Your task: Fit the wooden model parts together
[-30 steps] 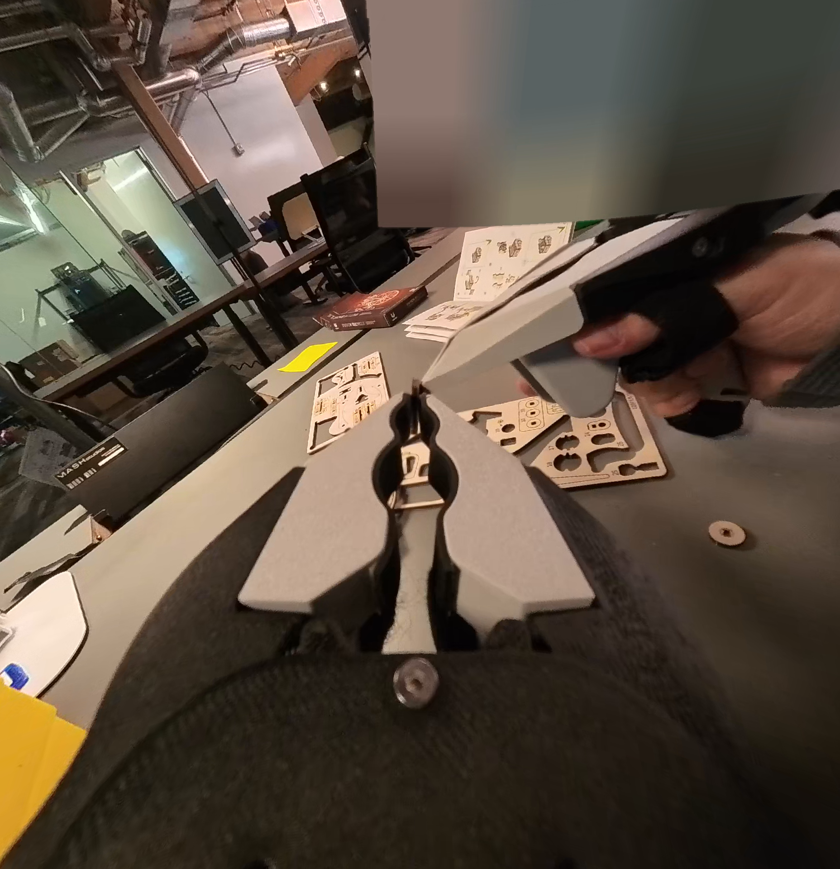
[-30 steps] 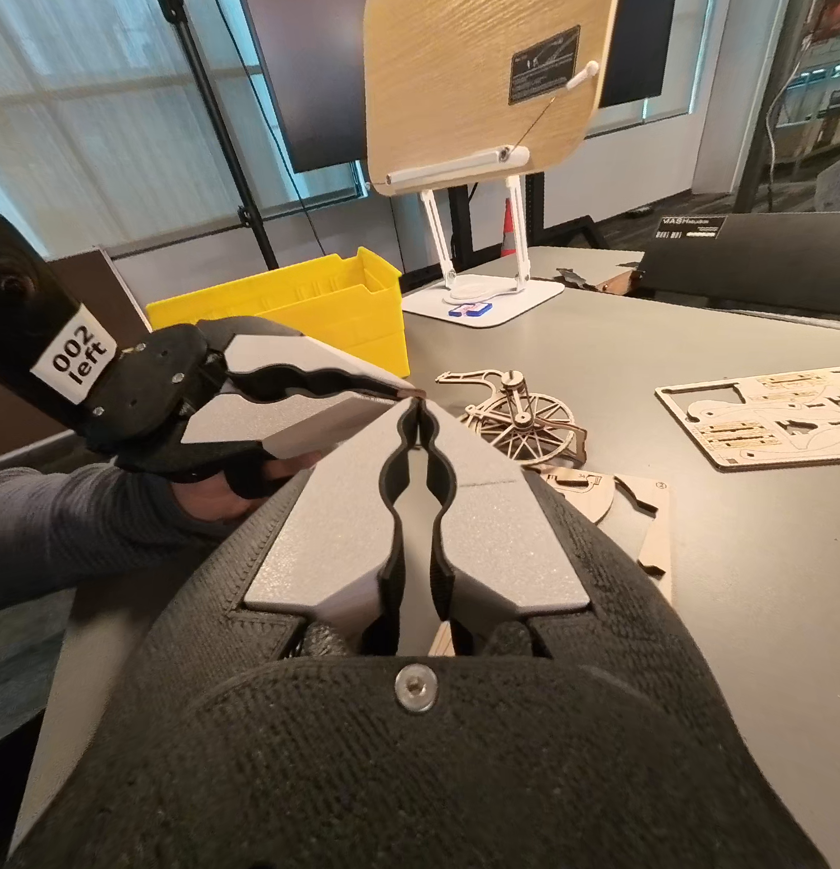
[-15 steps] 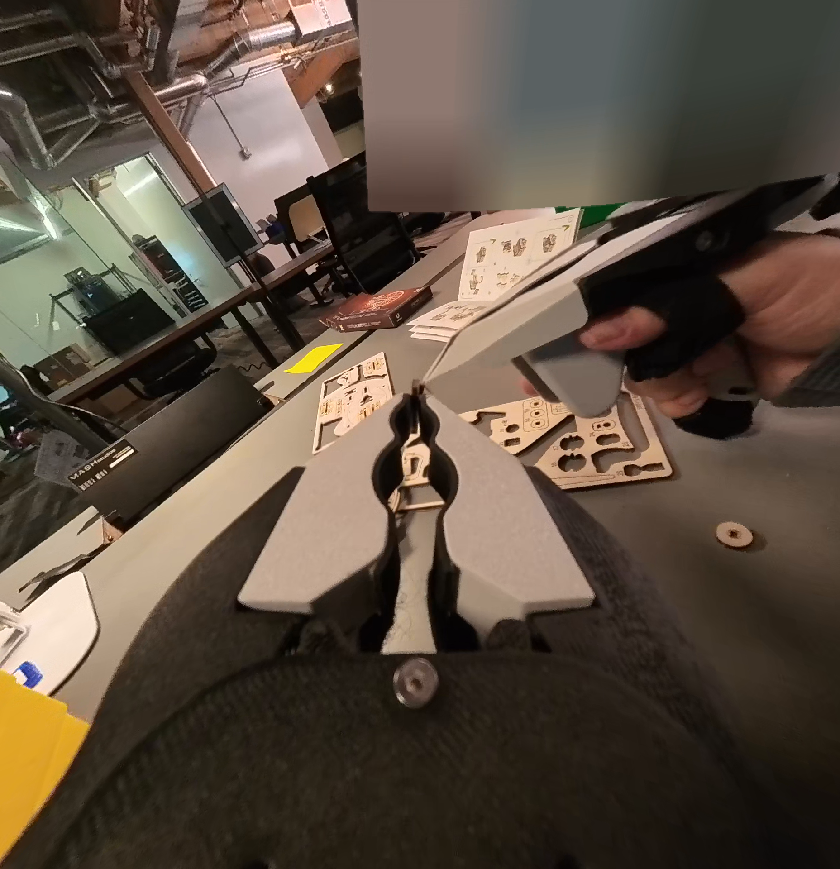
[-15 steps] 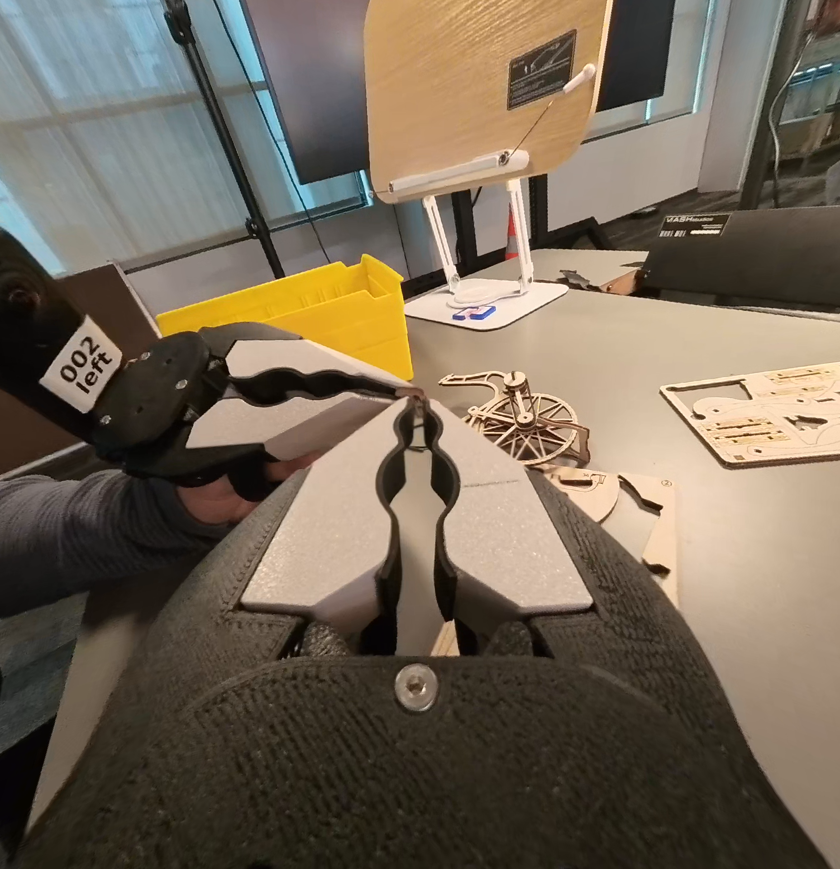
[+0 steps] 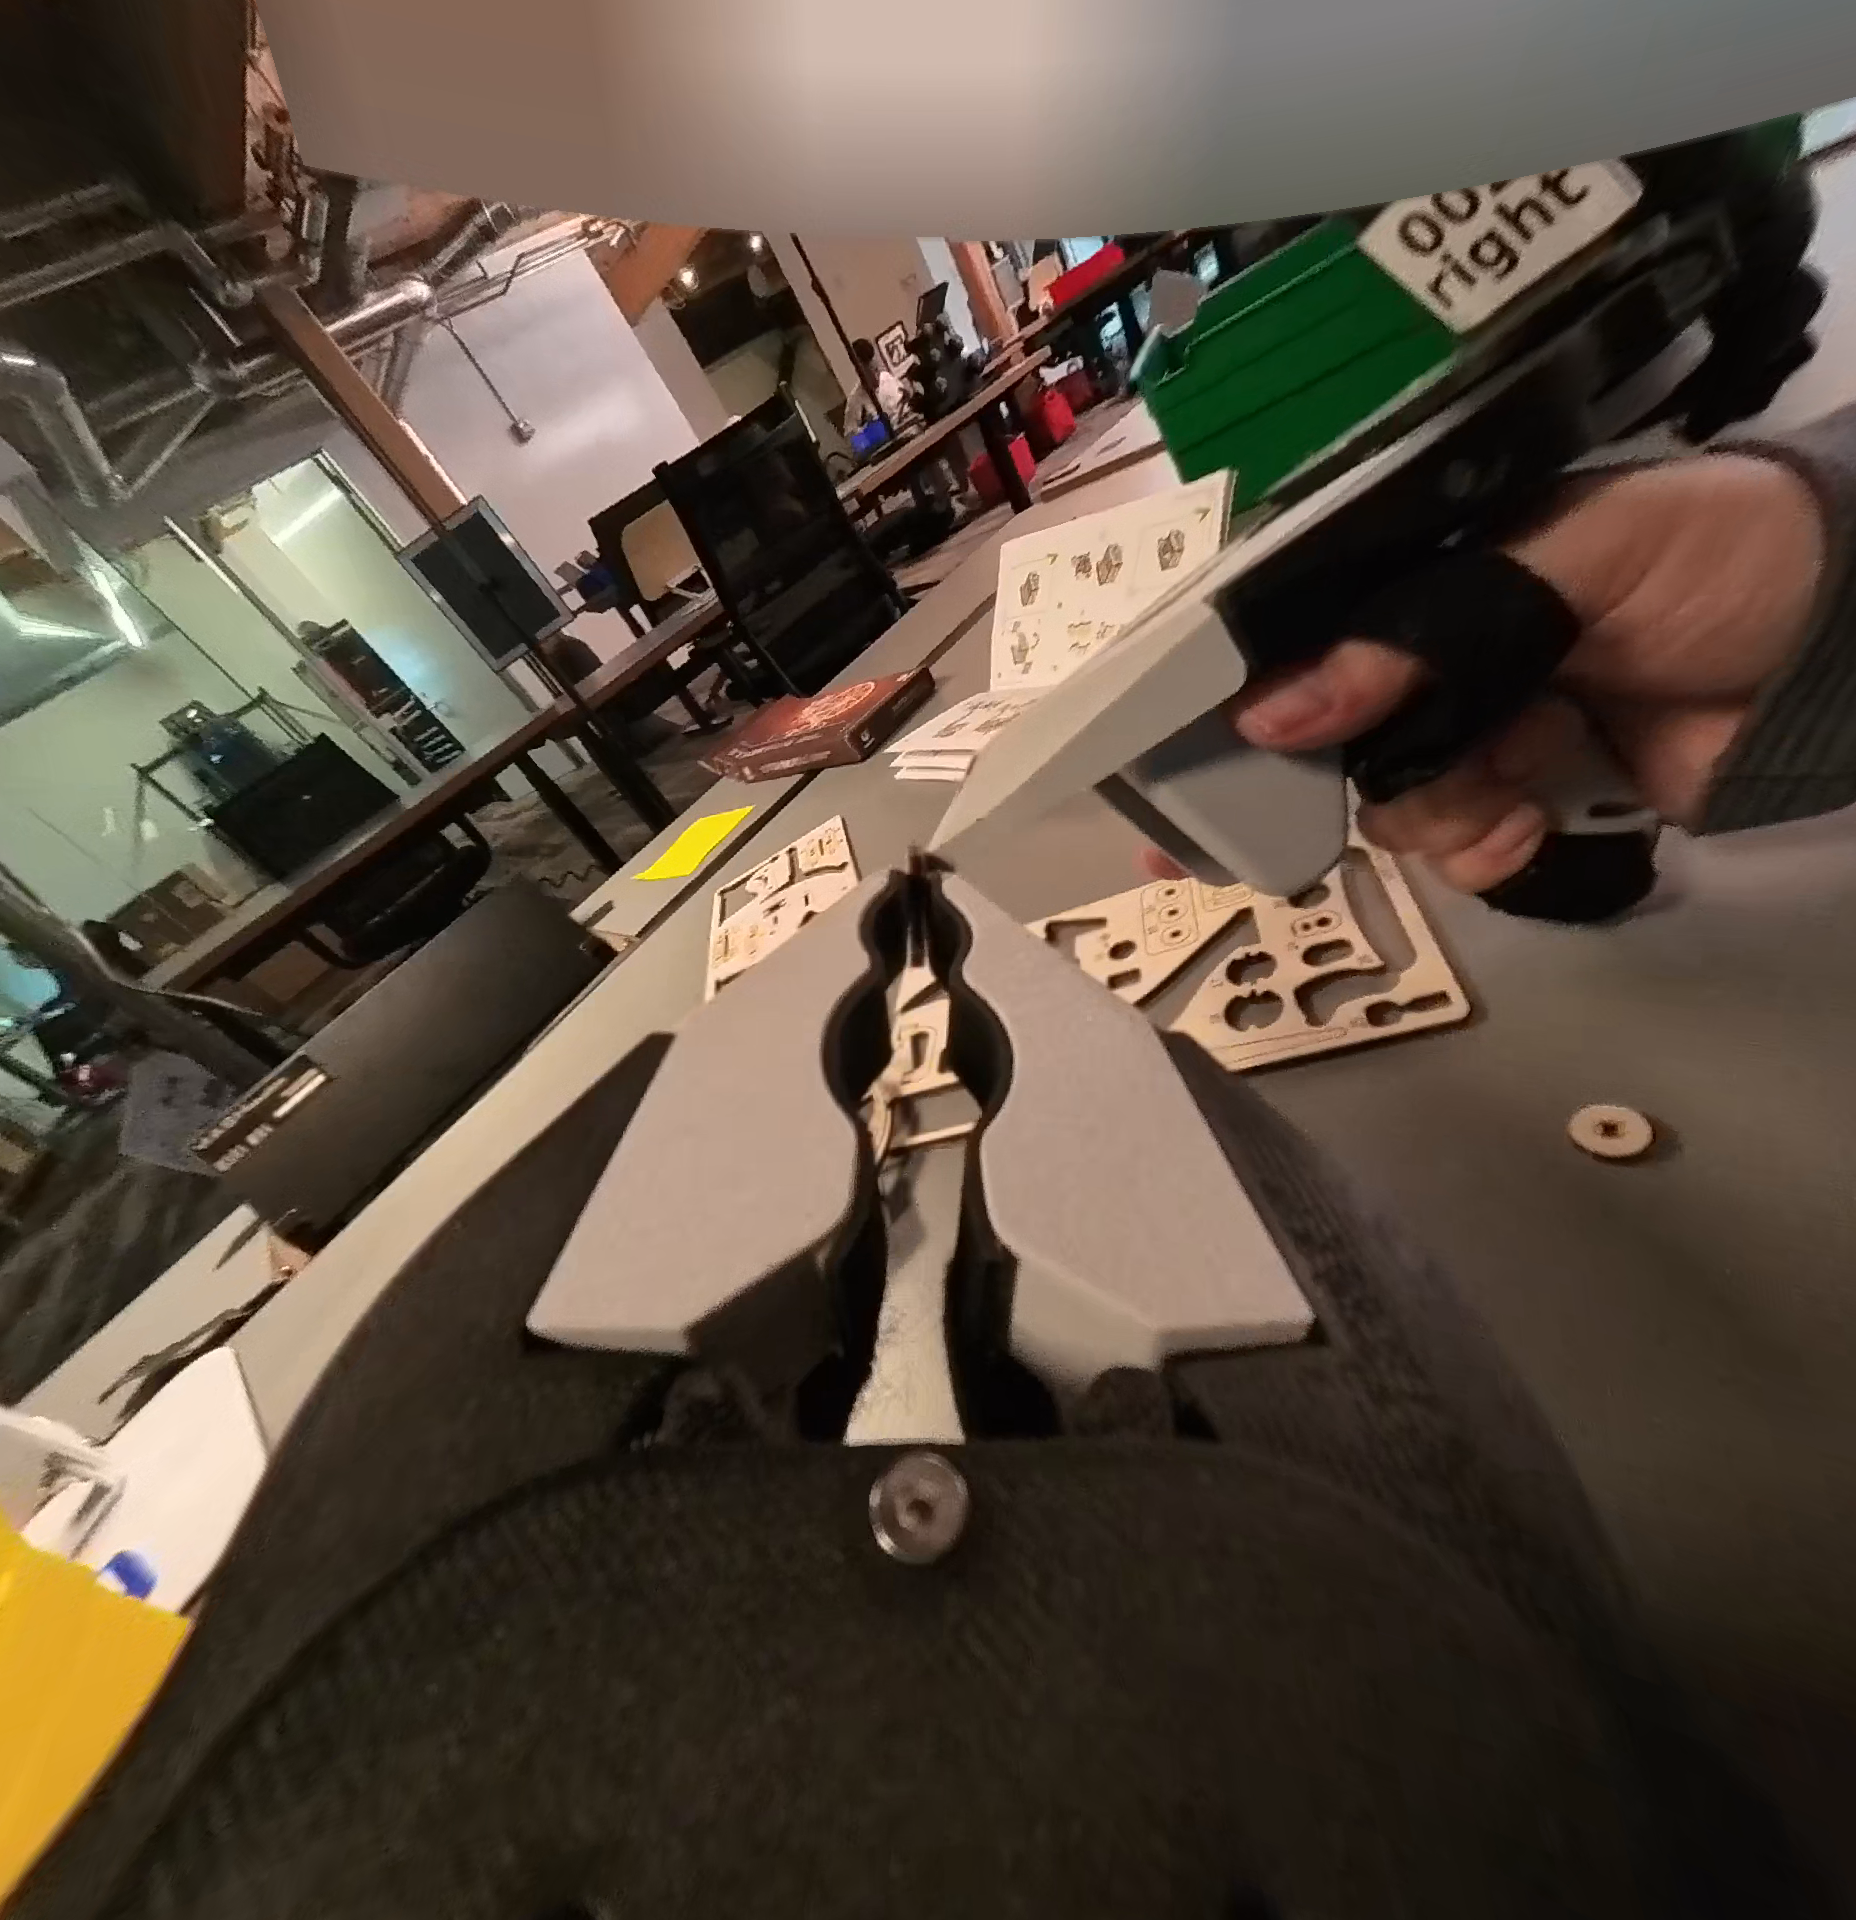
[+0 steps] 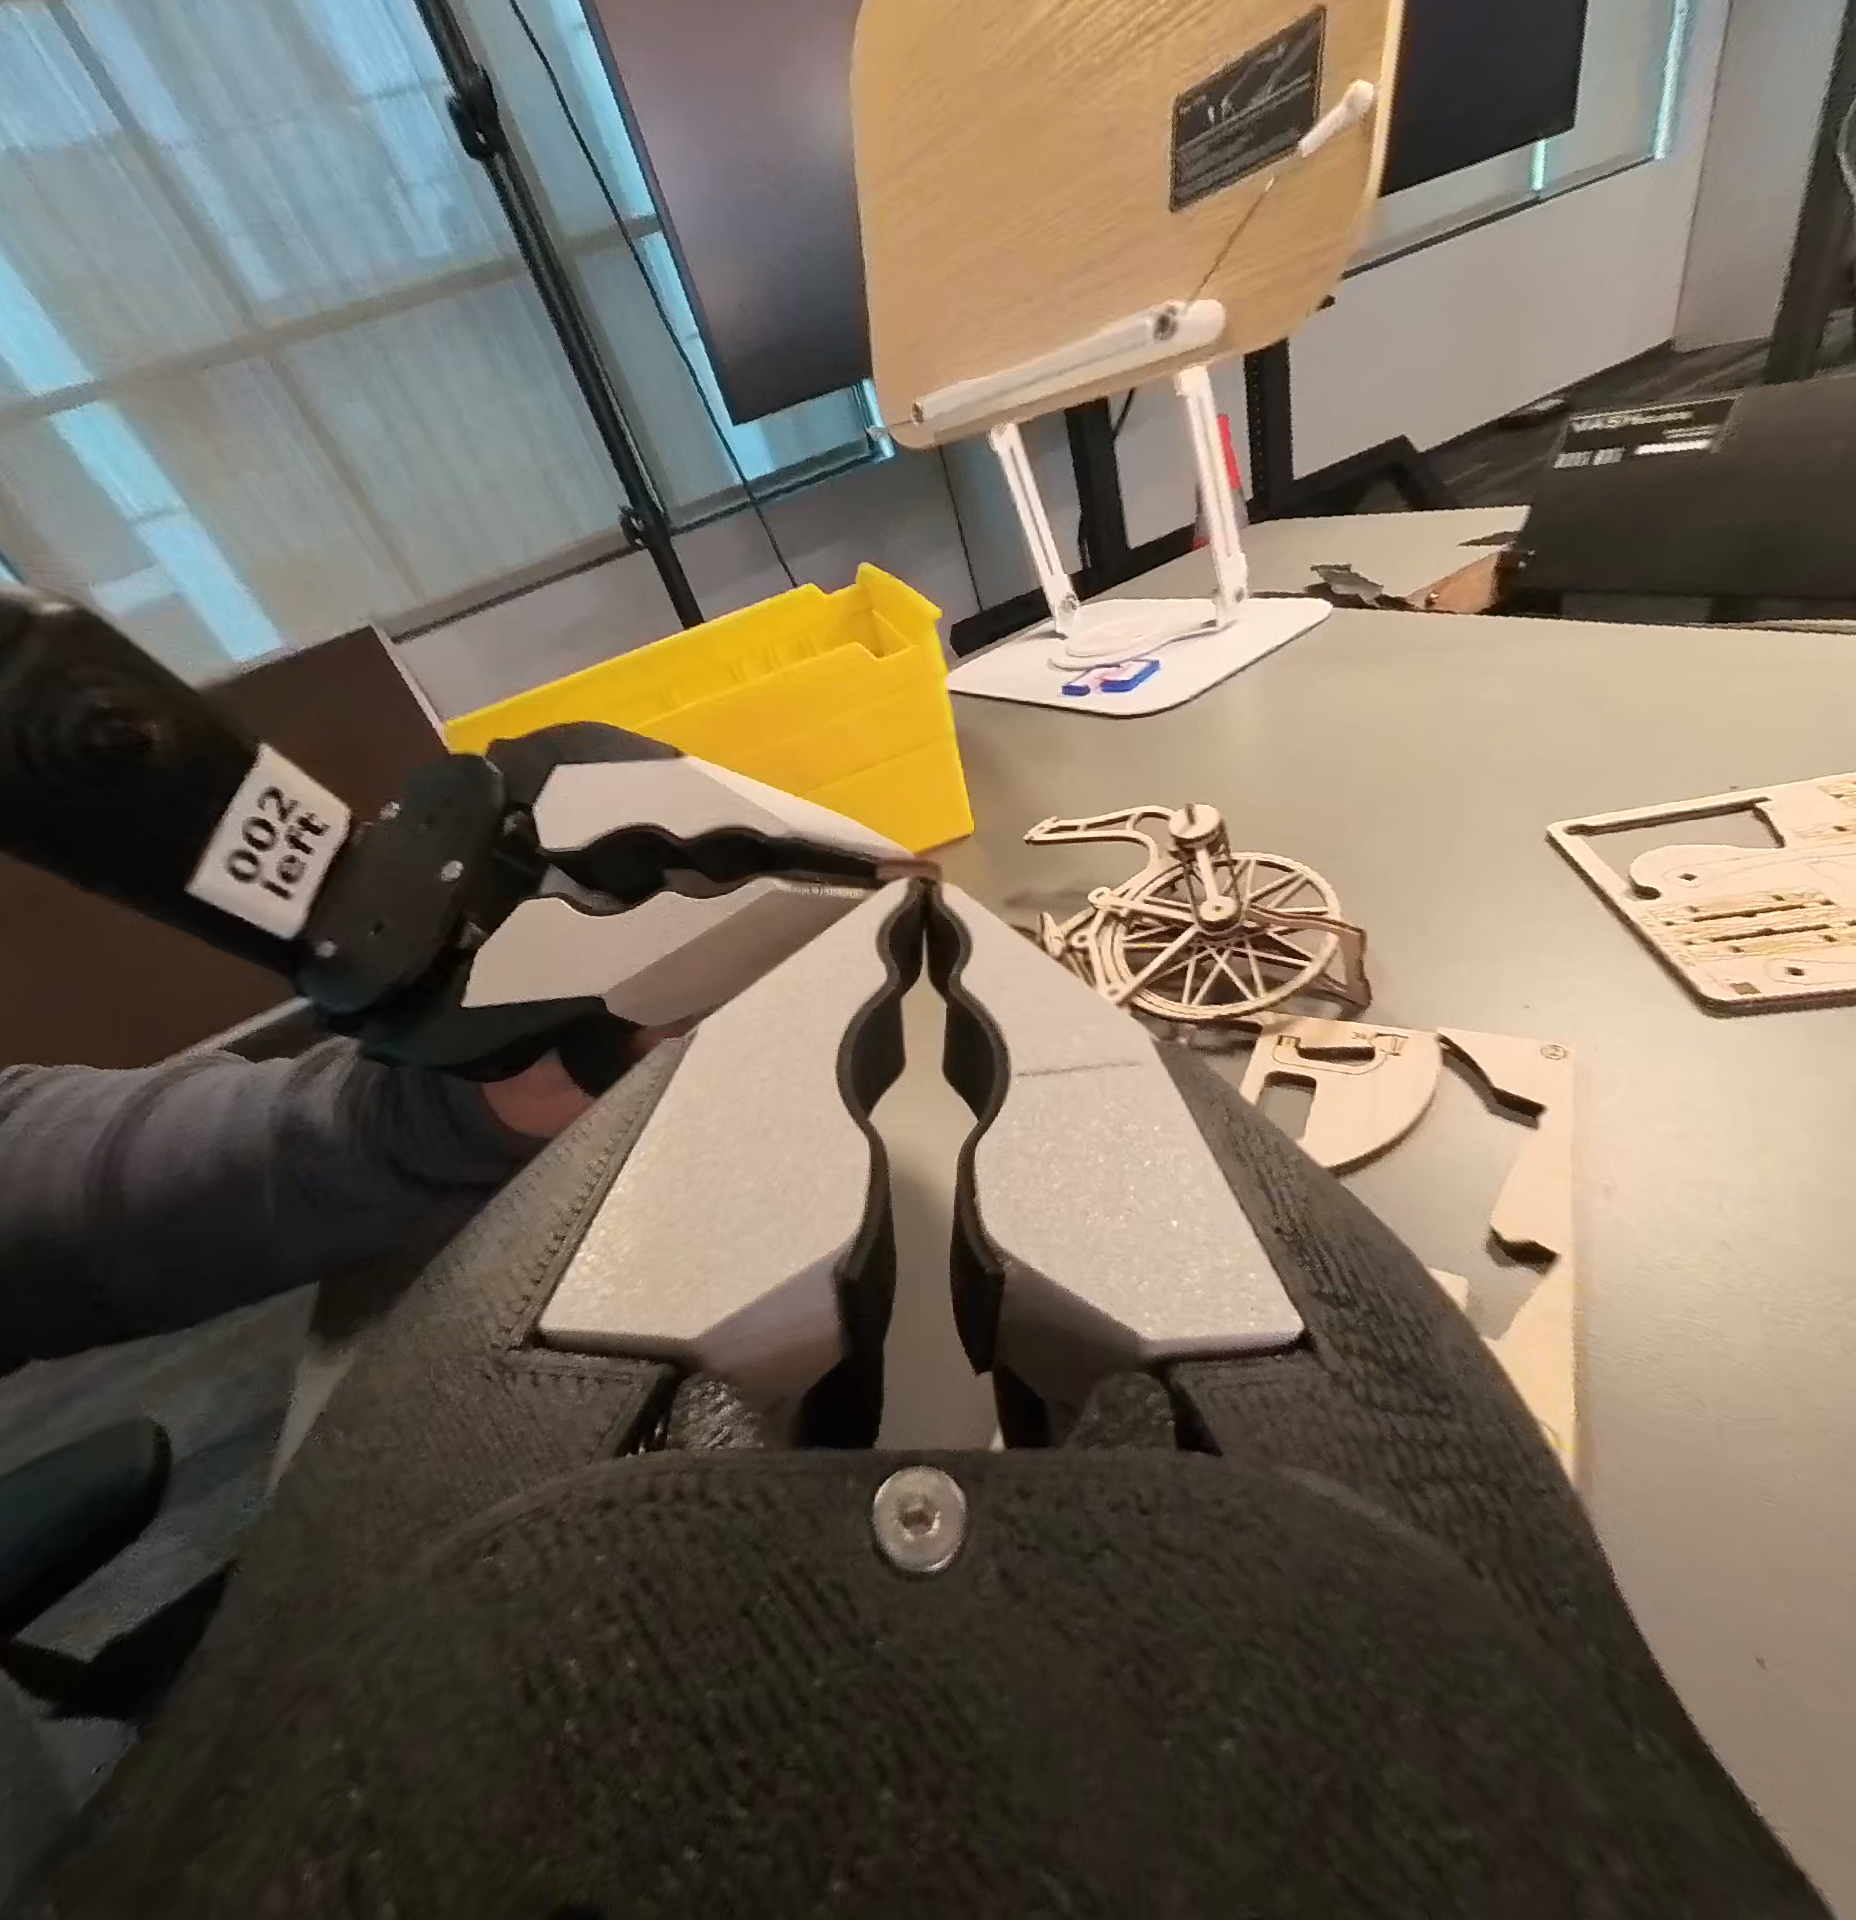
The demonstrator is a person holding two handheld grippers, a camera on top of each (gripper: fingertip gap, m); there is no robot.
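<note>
My left gripper point(image 5: 919, 871) is shut on a small thin dark wooden piece point(image 5: 916, 862) that sticks out at its tips, held above the grey table point(image 5: 1630, 1351). My right gripper point(image 6: 922, 883) is shut, and its tips meet the left gripper's tips point(image 6: 882, 868) at that piece point(image 6: 908, 867). I cannot tell whether the right gripper also pinches the piece. The right gripper also shows in the left wrist view point(image 5: 945, 847), coming in from the right in a hand. A part-built wooden wheel model point(image 6: 1204, 925) stands on the table just beyond the tips.
Punched wooden sheets point(image 5: 1256, 977) point(image 5: 789, 914) point(image 6: 1755, 894) and cut-off sheet pieces point(image 6: 1402, 1081) lie on the table, with a small wooden disc point(image 5: 1610, 1130). Around them are a yellow bin point(image 6: 799, 717), a green bin point(image 5: 1288, 384), instruction sheets point(image 5: 1100, 582), a red-brown box point(image 5: 820, 722) and a board stand point(image 6: 1142, 655). The tips of both grippers are at nearly the same place.
Both grippers stay shut and tip to tip. They have shifted and tilted slightly together, so the background has moved in both views.
</note>
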